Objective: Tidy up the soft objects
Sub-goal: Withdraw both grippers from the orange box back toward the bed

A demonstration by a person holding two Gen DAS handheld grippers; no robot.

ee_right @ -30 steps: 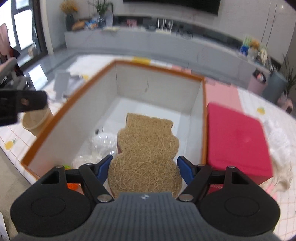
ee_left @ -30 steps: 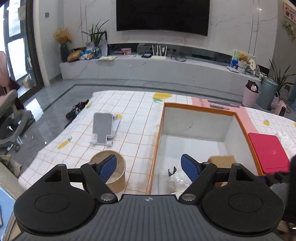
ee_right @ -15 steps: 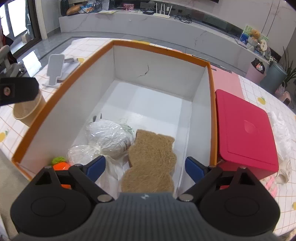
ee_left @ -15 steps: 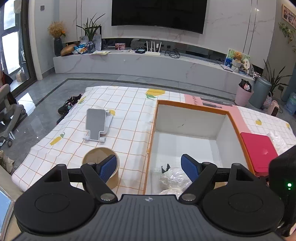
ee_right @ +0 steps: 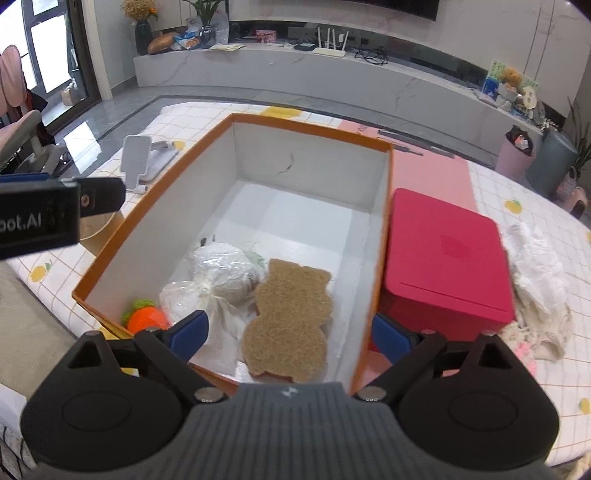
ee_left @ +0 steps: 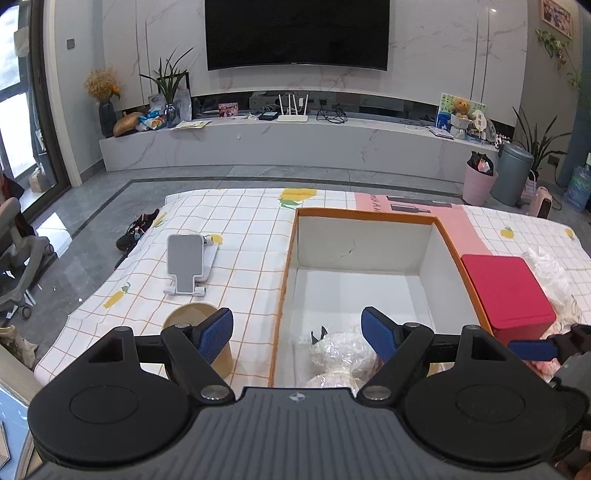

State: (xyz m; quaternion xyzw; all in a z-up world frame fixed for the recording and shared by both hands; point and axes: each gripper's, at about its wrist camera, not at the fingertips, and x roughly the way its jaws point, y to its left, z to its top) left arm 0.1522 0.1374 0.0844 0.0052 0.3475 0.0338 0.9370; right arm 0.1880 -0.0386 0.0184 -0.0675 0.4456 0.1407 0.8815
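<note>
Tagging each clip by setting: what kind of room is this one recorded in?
Most likely a home living room: a big wall television above a long marble ledge with a router, plants and a teddy bear.

Ahead of me a marbled white wall (ee_left: 443, 55) carries a big dark TV (ee_left: 297, 33). Below it runs a long pale ledge (ee_left: 280, 146) cluttered with a router (ee_left: 291, 117), papers and a vase of dried flowers (ee_left: 105, 96). Grey tiled floor (ee_left: 92, 258), glossy. Daylight comes through a window (ee_left: 11, 122) at left. A grey bin (ee_left: 511, 173) and a pink bin (ee_left: 479, 182) stand at right.
</note>
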